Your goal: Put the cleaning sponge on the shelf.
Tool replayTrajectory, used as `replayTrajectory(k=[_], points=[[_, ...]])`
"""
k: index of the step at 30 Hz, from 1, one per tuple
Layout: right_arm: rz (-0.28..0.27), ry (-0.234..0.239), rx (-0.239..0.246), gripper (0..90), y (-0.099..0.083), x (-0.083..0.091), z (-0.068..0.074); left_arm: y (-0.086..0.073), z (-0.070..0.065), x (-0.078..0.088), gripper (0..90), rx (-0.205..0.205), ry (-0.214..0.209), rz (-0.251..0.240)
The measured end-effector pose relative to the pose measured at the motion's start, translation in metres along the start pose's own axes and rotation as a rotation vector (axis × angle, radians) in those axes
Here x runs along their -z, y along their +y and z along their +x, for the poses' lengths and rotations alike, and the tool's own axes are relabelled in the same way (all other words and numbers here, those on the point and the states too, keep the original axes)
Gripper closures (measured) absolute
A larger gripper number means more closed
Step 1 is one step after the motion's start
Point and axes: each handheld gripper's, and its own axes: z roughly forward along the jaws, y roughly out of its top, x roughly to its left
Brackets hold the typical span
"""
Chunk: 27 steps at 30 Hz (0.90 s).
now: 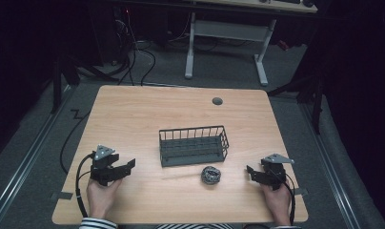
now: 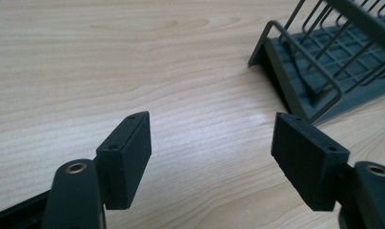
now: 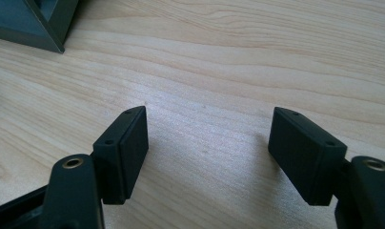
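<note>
Both hands rest low on the tabletop (image 1: 133,119); the left claw (image 1: 128,166) and right claw (image 1: 250,171) gape wide, holding nothing. Between them stands a dark wire basket (image 1: 194,145), with a crumpled ball (image 1: 210,175) lying just in front of it on the wood.

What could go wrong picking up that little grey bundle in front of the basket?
The crumpled grey bundle lies close to the wire basket, so a gripper's jaws could catch the basket's front wall and shove it. The left gripper and right gripper both stand open, facing inward; reaching together, they could collide.
</note>
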Motion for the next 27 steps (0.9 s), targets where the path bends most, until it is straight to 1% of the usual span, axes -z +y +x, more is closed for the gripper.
replayTrajectory(k=[8,12,13,16,18,27], points=[[0.0,0.0,0.0,30.1,0.0,0.0,0.0,-0.012,0.002,-0.006,30.5,-0.001,0.035,0.027],[0.0,0.0,-0.001,30.1,0.0,0.0,0.0,-0.017,0.003,-0.011,30.5,-0.008,0.056,0.039],[0.0,0.0,0.0,30.1,0.0,0.0,0.0,-0.018,0.004,-0.012,30.5,-0.011,0.06,0.037],[0.0,-0.001,-0.001,30.1,0.0,0.0,0.0,-0.022,0.005,-0.014,31.4,-0.02,0.09,0.029],[0.0,0.0,-0.001,30.1,0.0,0.0,0.0,-0.024,0.006,-0.015,31.5,-0.015,0.097,0.025],[0.0,0.0,-0.001,30.1,0.0,0.0,0.0,-0.031,0.01,-0.024,32.0,-0.023,0.139,0.026]])
